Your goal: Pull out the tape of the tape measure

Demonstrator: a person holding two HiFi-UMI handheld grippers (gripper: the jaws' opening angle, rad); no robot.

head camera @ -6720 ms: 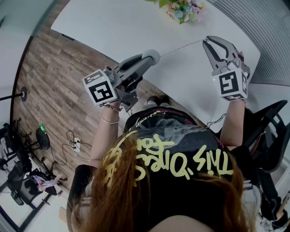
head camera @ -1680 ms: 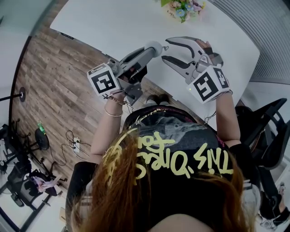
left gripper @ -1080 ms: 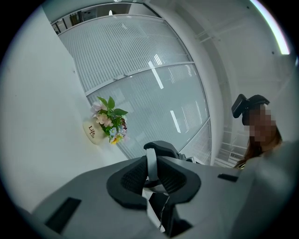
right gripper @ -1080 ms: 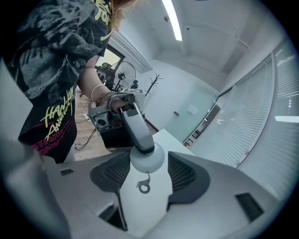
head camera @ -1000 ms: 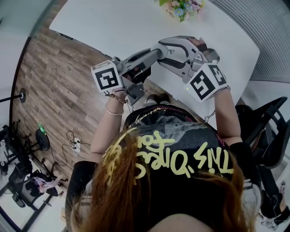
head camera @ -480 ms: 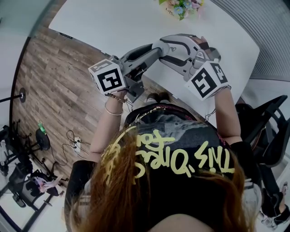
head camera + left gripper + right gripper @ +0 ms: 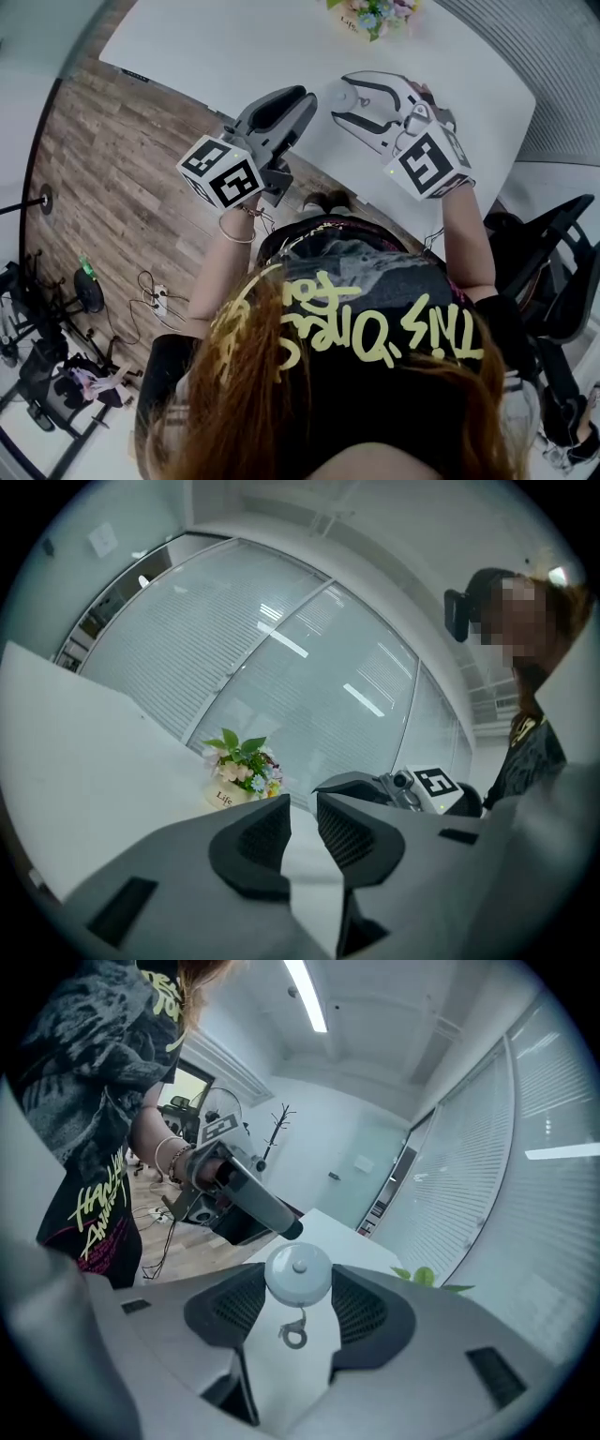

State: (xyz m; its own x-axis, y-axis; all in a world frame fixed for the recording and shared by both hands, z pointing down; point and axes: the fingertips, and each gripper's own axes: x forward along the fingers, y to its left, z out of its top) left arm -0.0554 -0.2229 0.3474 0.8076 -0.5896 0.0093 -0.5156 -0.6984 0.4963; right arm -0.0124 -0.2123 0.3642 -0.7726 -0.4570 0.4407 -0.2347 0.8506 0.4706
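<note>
Tape measure (image 7: 298,1274) handed over: my right hand-held gripper (image 7: 298,1285) clamps it, tape retracted; my left hand-held gripper (image 7: 302,810), empty, just narrowed, so pulling restarts.

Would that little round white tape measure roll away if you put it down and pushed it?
Maybe: the round white tape measure looks like a smooth disc, so on edge it might roll. It seems light, pinched only by two grey fingers. Its small ring dangles loosely and may swing.
</note>
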